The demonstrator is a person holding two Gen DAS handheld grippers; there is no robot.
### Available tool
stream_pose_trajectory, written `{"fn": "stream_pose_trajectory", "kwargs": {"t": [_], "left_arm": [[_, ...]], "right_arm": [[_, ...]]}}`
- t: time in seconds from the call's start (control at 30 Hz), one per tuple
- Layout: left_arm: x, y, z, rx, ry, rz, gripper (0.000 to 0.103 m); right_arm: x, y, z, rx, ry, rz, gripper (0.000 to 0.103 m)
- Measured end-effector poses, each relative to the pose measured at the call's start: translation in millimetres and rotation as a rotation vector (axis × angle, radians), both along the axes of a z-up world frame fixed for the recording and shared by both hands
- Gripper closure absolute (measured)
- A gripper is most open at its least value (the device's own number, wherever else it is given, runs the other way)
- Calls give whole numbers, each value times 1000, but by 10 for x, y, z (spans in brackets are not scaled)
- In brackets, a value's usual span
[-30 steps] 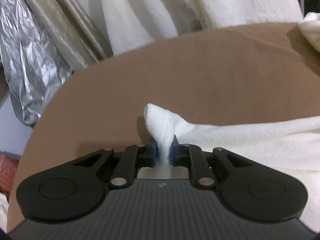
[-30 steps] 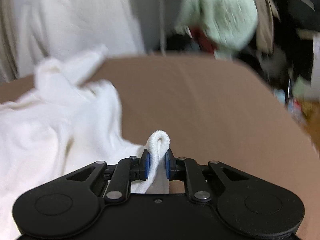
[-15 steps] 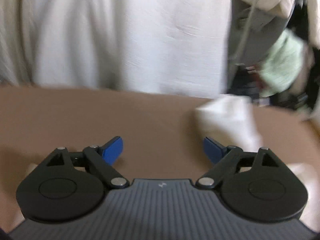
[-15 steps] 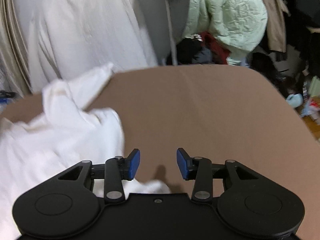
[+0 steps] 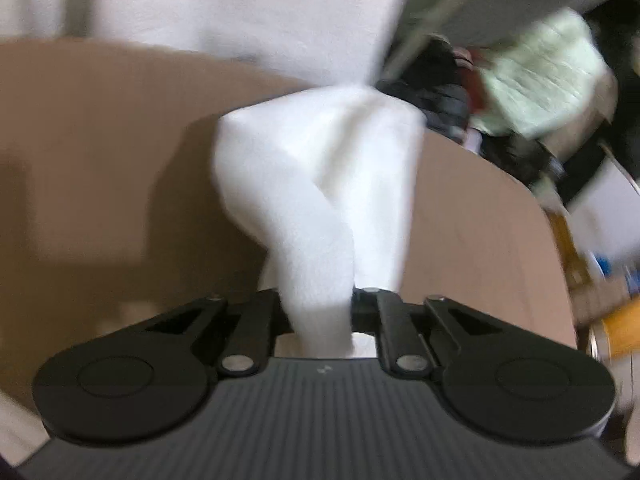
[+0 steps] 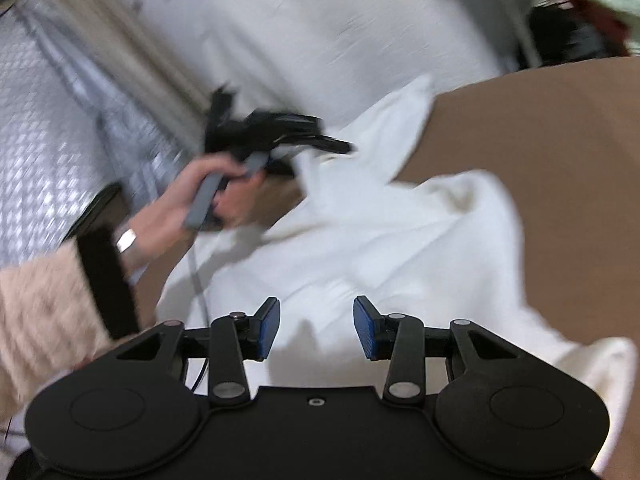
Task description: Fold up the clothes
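Left wrist view first: we see the left gripper point(image 5: 320, 312) clenched on a bunched fold of the white garment point(image 5: 316, 184), which rises from the jaws in a soft, thick twist above the brown table point(image 5: 100, 160); motion blur hides the weave. Right wrist view: the right gripper point(image 6: 316, 328) stands released, blue pads point(image 6: 269, 327) apart with nothing between them, hovering over the garment point(image 6: 380, 240) that lies rumpled across the table point(image 6: 540, 128). The left hand point(image 6: 192, 200) shows at the far left, holding its gripper at the cloth's far edge (exact contact is too blurred to tell). We judge the fabric light, limp and plush: it will sag and drag, not slip. We would take an outer corner or hem near the right pads, pinching deep enough to catch one layer.
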State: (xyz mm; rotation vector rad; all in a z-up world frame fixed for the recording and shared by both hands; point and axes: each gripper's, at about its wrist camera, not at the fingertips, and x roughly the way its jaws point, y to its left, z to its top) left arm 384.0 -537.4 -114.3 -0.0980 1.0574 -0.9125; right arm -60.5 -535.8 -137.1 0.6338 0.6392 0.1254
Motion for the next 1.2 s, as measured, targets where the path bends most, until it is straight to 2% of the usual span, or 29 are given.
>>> {"fn": "stream_pose_trajectory", "kwargs": {"t": [0.07, 0.17, 0.2, 0.33, 0.37, 0.47, 0.53, 0.57, 0.67, 0.8, 0.83, 0.87, 0.9, 0.97, 1.03, 1.1, 1.13, 1.17, 1.2], "left_arm": [[-329, 99, 185, -89, -82, -96, 92], [-1014, 465, 306, -174, -169, -298, 92], [-1243, 587, 347, -203, -197, -366, 91], [-2157, 1074, 509, -316, -312, -635, 87], [-2329, 1165, 430, -280, -320, -664, 83], [-2666, 1355, -58, -39, -299, -634, 83], [-2682, 1440, -311, 52, -279, -519, 83], [-2658, 1503, -402, 52, -248, -459, 83], [-2567, 1701, -496, -62, -84, -290, 83], [-2528, 1898, -573, -128, 67, -153, 82], [-2550, 1958, -576, -158, 100, -125, 82], [-2549, 2001, -590, -186, 129, -108, 80], [-2541, 2027, -617, -203, 152, -105, 77], [-2541, 2068, -664, -205, 180, -107, 76], [-2565, 2140, -643, -190, 163, -104, 76], [-2600, 2271, -595, -208, 160, -94, 76], [-2587, 2387, -576, -227, 166, -85, 76], [-2593, 2465, -576, -240, 176, -68, 76], [-2612, 2517, -588, -250, 188, -46, 75]], "right_arm": [[115, 84, -153, -11, 55, 28, 57], [274, 173, -407, -59, 158, 24, 58], [291, 149, -478, -40, 171, 9, 58], [206, -114, -600, 141, 147, -80, 61], [166, -184, -600, 168, 146, -107, 61], [54, -341, -539, 201, 134, -175, 61], [-16, -414, -466, 195, 121, -213, 60], [-56, -431, -414, 194, 108, -231, 59], [-187, -417, -204, 175, 37, -267, 56], [-247, -386, 94, 141, -72, -240, 54], [-222, -374, 157, 129, -86, -231, 49], [-159, -354, 200, 112, -87, -223, 41], [-78, -331, 233, 93, -81, -215, 37], [112, -285, 239, 34, -41, -216, 26], [290, -225, 166, -36, 4, -234, 25], [460, -144, 95, -112, 30, -206, 31], [519, -88, 78, -151, 23, -178, 51], [540, -19, 85, -179, 3, -144, 79], [547, 52, 100, -201, -17, -108, 89]]}}
